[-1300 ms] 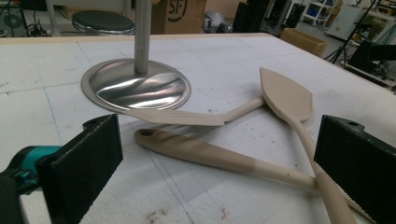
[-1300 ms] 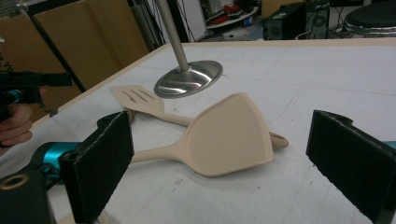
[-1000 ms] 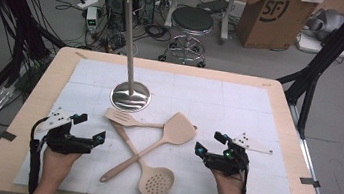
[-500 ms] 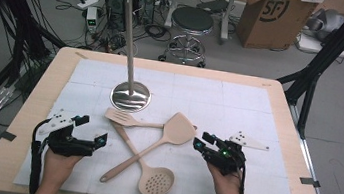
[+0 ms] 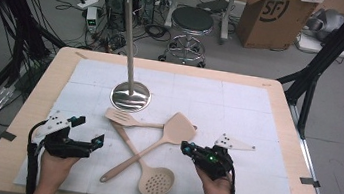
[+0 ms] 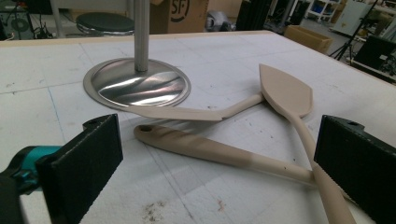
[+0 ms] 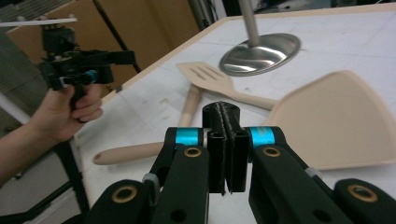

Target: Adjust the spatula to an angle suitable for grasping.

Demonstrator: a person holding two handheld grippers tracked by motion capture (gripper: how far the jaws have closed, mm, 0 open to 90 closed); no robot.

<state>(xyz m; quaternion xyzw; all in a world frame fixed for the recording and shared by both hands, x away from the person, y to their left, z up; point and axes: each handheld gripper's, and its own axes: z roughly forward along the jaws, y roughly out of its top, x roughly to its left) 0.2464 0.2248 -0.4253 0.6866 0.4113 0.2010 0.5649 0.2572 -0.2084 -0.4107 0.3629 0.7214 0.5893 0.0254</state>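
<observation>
At the left end of the row, the left gripper (image 5: 87,142) rests on the white mat (image 5: 259,108) left of the pile of utensils, its black jaws standing wide apart with nothing between them. In the left gripper view those jaws frame the utensils ahead. The three beige plastic utensils lie crossed in front of the round, shiny steel base of the upright metal stand (image 5: 130,96). The beige slotted turner (image 5: 124,118) lies nearest that base, its head just in front of it. The beige skimmer with the round perforated head (image 5: 156,181) runs from below the turner's head down toward the person's edge of the table. The beige solid spatula with the broad pointed blade (image 5: 179,127) crosses over the skimmer's handle, with its blade to the right of the stand's base. The right gripper (image 5: 187,147) lies just right of that blade; its jaws have just been closing and now meet, pad against pad, with nothing between them.
</observation>
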